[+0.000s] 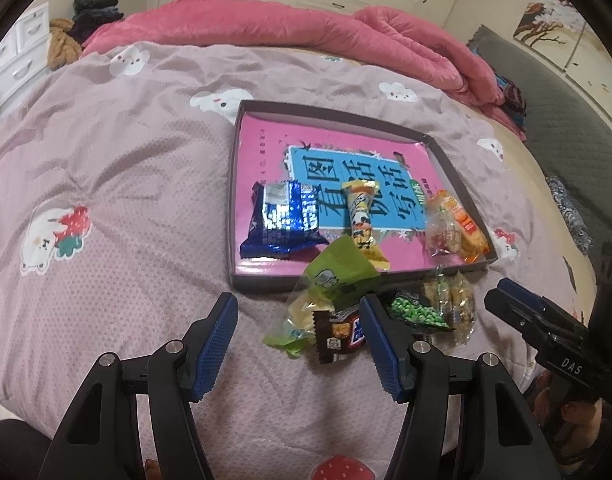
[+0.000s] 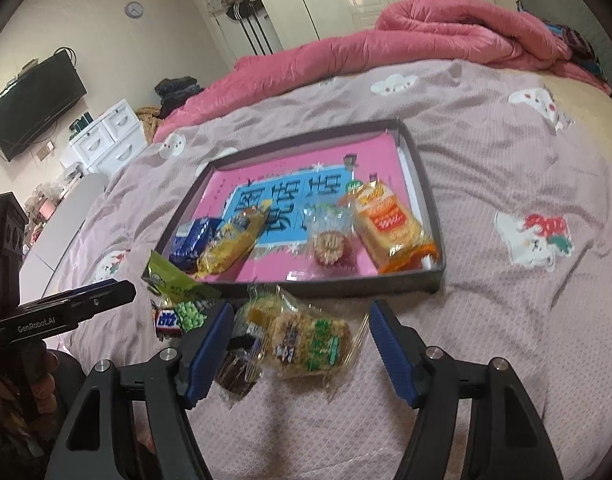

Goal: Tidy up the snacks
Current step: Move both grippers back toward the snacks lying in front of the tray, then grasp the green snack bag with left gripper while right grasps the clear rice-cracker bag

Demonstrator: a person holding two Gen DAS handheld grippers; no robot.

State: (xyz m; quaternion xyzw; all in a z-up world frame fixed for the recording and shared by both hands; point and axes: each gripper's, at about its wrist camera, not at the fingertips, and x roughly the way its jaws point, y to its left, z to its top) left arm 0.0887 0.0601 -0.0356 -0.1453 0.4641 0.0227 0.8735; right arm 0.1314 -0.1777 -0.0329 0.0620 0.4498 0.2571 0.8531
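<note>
A shallow dark tray (image 1: 262, 280) (image 2: 433, 216) with a pink book in it lies on the bed. It holds a blue packet (image 1: 284, 220) (image 2: 192, 240), a yellow packet (image 1: 361, 216) (image 2: 234, 240), a clear round cake packet (image 2: 327, 236) and an orange packet (image 1: 461, 224) (image 2: 389, 224). In front of the tray lie a green packet (image 1: 333, 280) (image 2: 174, 280), a small dark candy (image 1: 337, 334), a green pea packet (image 1: 417, 308) and a rice-cracker packet (image 2: 309, 336) (image 1: 451, 304). My left gripper (image 1: 298, 344) is open over the dark candy. My right gripper (image 2: 298, 340) is open around the rice-cracker packet.
The bed has a mauve quilt with cartoon prints (image 1: 106, 184). A rolled pink blanket (image 1: 306, 28) lies at the back. White drawers (image 2: 110, 140) and a wall TV (image 2: 34, 104) stand at the left. Wardrobes are behind.
</note>
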